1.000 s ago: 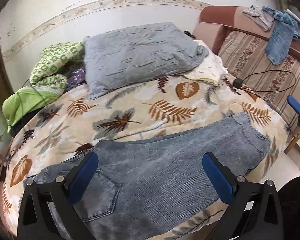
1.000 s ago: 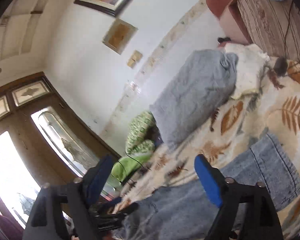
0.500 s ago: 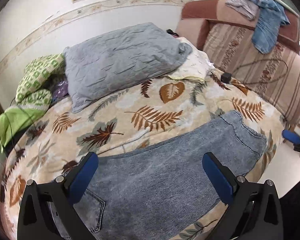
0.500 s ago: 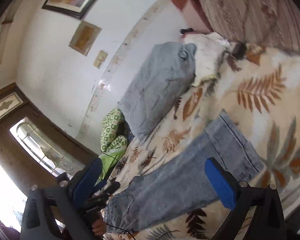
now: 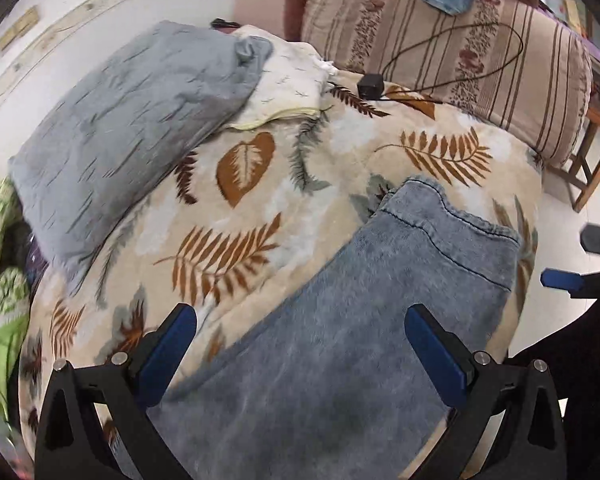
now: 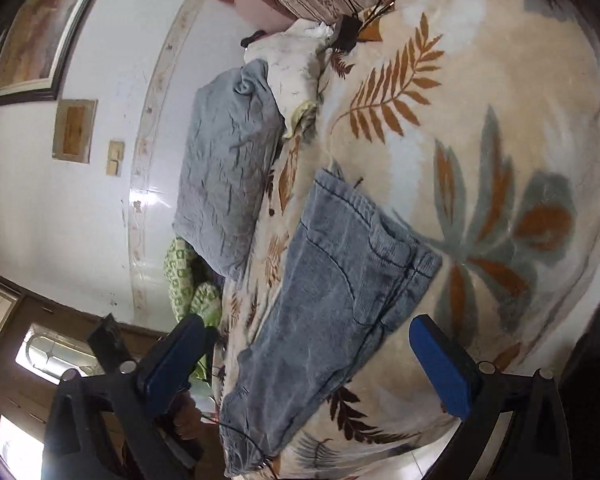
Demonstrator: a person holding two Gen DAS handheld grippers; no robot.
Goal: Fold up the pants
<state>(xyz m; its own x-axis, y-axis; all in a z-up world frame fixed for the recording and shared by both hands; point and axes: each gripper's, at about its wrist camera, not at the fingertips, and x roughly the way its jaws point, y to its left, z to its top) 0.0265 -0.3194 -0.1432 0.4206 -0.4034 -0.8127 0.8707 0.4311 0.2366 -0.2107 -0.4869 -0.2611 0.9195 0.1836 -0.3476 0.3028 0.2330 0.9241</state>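
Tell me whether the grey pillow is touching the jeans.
Apart. The right wrist view shows leaf-print blanket between the grey pillow and the jeans.

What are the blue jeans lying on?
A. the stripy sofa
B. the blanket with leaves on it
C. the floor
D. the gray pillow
B: the jeans lie flat on the leaf-print blanket, apart from the gray pillow and the striped sofa; both the left gripper and right gripper are open and hold nothing.
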